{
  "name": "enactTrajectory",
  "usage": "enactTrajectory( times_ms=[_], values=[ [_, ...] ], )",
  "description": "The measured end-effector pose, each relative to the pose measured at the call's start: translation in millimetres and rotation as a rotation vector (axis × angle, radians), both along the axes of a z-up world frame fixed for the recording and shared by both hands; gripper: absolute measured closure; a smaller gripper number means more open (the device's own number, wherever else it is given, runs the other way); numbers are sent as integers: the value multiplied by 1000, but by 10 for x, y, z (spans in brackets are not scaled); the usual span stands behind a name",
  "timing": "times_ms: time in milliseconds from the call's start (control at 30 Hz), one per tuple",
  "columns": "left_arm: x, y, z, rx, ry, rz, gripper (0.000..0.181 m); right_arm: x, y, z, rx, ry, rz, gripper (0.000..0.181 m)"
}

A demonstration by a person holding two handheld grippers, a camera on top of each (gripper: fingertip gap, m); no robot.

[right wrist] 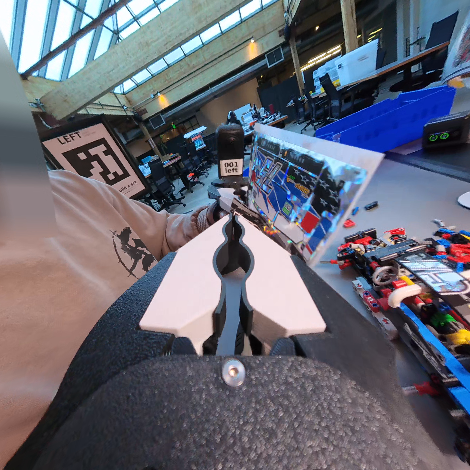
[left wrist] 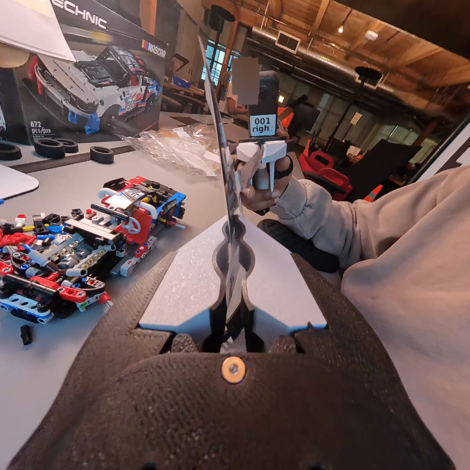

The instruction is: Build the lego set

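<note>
Far to the left of the left gripper's (left wrist: pixel 232 223) jaws lie the loose parts (left wrist: pixel 28 229) on the grey table (left wrist: pixel 178 193), and just right of that heap, still left of the jaws and lower, stands the half-built car (left wrist: pixel 106 244), its long axis running away from the camera toward the set's box (left wrist: pixel 84 84) and the spare tyres (left wrist: pixel 49 147) behind.

The left jaws are closed down to a sliver on the sticker sheet (left wrist: pixel 216 122), which rises edge-on from between the tips, so here it shows only as a thin blade. Beyond and slightly right of it is the right gripper (left wrist: pixel 250 165), held in a hand (left wrist: pixel 262 195) in a beige sleeve, and its white tips appear to meet the sheet's far face.

In the right wrist view the right gripper (right wrist: pixel 233 220) has its jaws nearly together, and the tips seem to pinch the lower left corner of the sheet (right wrist: pixel 300 188), probably a sticker edge being peeled, though what exactly is held is hard to tell. The sheet fans up and right of those jaws, its printed face turned to the camera, with the left gripper (right wrist: pixel 229 195) gripping its near-left edge.

The car (right wrist: pixel 407 277) lies low and right of the right jaws, long axis slanting toward the bottom right. I judge the left gripper the nearer to it.
</note>
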State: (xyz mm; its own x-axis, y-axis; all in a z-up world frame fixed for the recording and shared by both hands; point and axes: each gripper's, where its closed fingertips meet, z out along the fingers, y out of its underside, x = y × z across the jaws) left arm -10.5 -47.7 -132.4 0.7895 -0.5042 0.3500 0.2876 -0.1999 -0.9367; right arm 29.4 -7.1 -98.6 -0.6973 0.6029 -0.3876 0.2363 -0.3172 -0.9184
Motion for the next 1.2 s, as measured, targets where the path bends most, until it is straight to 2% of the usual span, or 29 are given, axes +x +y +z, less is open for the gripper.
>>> enactTrajectory(
  times_ms=[233, 500, 700, 800, 900, 967, 1067, 1200],
  values=[
    [-236, 43, -15, -44, -159, 59, 181, 150, 356, 178, -45, 59, -89, 181],
    [-346, 188, -72, -97, -156, 102, 181, 606, 838, 388, -79, 160, -171, 181],
    [-157, 544, 311, -82, -145, -28, 181, 980, 1275, 478, -109, 211, -260, 181],
    [69, 840, 519, -72, -188, -135, 181, 1101, 1379, 487, -110, 228, -277, 181],
    [375, 1157, 566, -87, -258, -239, 181, 1212, 1428, 546, -127, 259, -273, 181],
    [565, 1392, 447, -129, -297, -270, 181, 1284, 1457, 602, -123, 282, -281, 181],
    [765, 1789, 66, -242, -320, -222, 181, 1377, 1512, 686, -123, 317, -303, 181],
    [991, 2094, -457, -397, -233, -151, 181, 1393, 1564, 694, -141, 322, -315, 181]
  ],
)
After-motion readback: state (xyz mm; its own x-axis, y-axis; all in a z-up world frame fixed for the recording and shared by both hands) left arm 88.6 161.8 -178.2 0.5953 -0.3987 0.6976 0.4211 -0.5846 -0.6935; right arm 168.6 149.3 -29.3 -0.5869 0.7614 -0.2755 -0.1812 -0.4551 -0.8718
